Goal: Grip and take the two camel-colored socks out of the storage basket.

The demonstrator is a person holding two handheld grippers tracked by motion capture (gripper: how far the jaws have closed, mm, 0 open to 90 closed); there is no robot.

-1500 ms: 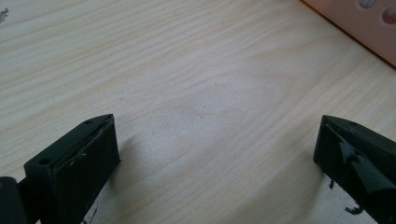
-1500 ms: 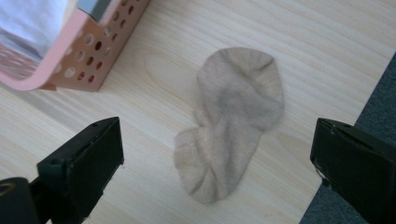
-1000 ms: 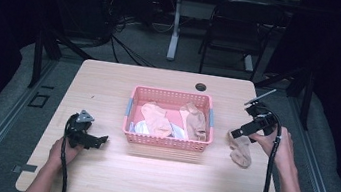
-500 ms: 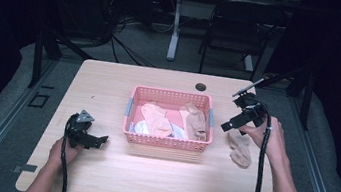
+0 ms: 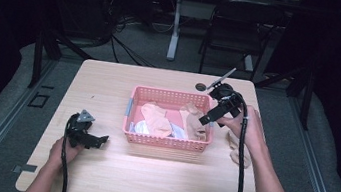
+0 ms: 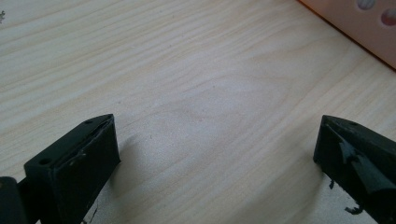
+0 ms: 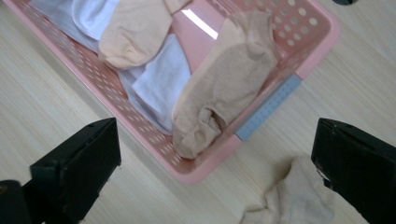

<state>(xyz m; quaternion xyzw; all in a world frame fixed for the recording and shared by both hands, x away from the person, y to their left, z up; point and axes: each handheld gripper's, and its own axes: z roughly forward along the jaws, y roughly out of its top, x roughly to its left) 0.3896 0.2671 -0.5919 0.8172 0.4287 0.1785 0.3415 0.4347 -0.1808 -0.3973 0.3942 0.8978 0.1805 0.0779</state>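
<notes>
A pink basket (image 5: 132, 107) stands mid-table with several socks in it: a beige sock (image 7: 229, 84) draped over its right end, white socks (image 7: 161, 79) and a peach sock (image 7: 135, 32). Another beige sock (image 5: 241, 154) lies on the table right of the basket, also seen at the bottom of the right gripper view (image 7: 294, 198). My right gripper (image 5: 207, 117) hovers open over the basket's right end (image 7: 215, 135), nothing between its jaws. My left gripper (image 5: 96, 140) rests open on the bare wood (image 6: 217, 125) left of the basket.
A small black round object (image 5: 200, 86) lies on the table behind the basket. The basket's corner (image 6: 364, 23) shows at the upper right of the left gripper view. Chairs and cables stand beyond the table's far edge.
My right gripper has moved left and forward, from above the beige sock on the table to over the basket's right end. The left gripper has stayed put.
</notes>
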